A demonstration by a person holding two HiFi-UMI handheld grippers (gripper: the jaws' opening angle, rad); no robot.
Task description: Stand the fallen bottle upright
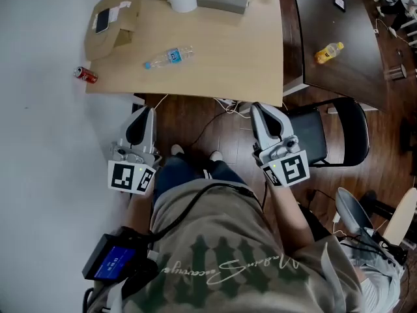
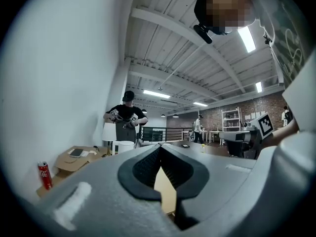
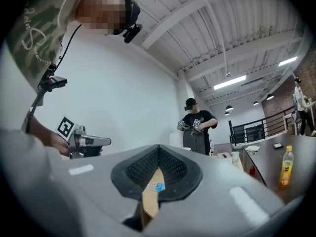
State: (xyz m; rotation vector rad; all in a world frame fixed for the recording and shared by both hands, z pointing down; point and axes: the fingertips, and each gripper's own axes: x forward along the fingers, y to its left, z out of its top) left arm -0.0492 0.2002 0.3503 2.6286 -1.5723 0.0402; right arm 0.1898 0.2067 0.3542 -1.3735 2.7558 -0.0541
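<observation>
on the tan table (image 1: pixel 215 57), one bottle (image 1: pixel 169 57) on its side, one red can (image 1: pixel 85 75); left gripper (image 1: pixel 144 111), right gripper (image 1: pixel 258 109), jaws together

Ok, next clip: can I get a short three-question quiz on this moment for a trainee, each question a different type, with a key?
1. True or false: the clear water bottle lies on its side on the light wooden table.
2. Where does the yellow bottle stand? A) on the dark table B) on the light wooden table C) on the floor
3. Short answer: are the jaws of the right gripper open or shut?

Key: 1 true; 2 A; 3 shut, with nothing held between them.
</observation>
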